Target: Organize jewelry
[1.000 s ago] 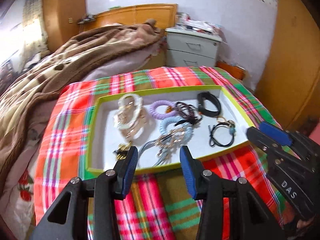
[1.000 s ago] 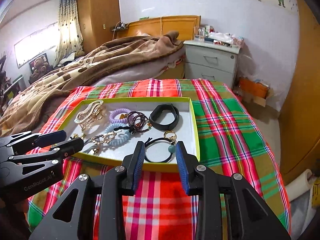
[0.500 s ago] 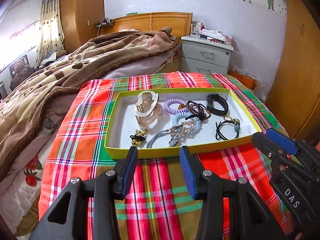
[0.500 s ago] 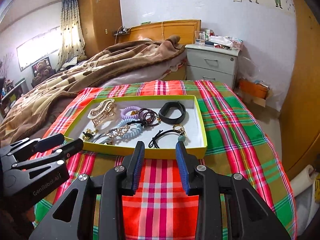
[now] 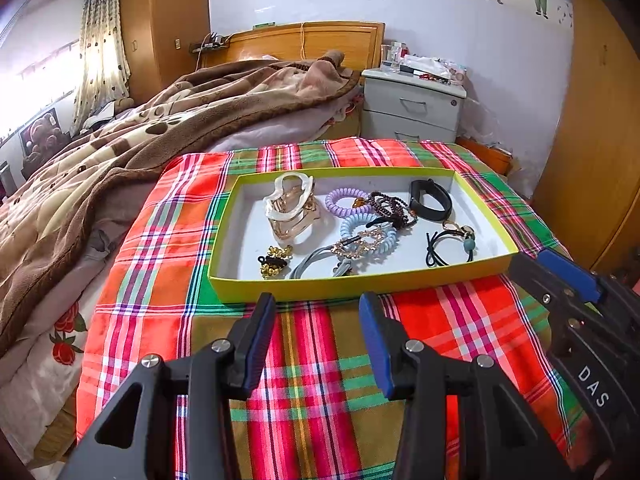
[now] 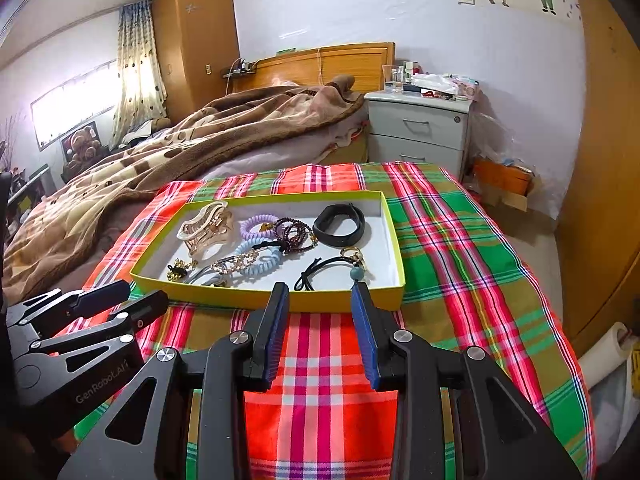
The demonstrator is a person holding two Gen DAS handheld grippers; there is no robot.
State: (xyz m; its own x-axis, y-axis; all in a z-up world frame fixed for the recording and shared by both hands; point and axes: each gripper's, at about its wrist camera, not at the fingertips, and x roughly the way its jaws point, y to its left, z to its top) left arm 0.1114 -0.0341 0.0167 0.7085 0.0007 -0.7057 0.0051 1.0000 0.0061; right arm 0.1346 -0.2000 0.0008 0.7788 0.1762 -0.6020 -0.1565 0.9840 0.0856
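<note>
Only the right wrist view shows the orange box (image 6: 505, 179) beside the nightstand (image 6: 420, 136).

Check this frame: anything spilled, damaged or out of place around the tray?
Nothing spilled or broken. Everything sits inside the green tray, but the beaded bracelet, blue coil tie and gold hairpin lie tangled and overlapping mid-tray.

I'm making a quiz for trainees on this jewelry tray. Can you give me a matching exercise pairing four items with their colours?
Items:
1. wide wristband
2. spiral hair tie by the tray's far wall
3. spiral hair tie in the tray's middle
4. shallow cardboard tray's rim

Colours:
A. yellow-green
B. light blue
C. black
D. lilac

Pairs: 1-C, 2-D, 3-B, 4-A
</note>
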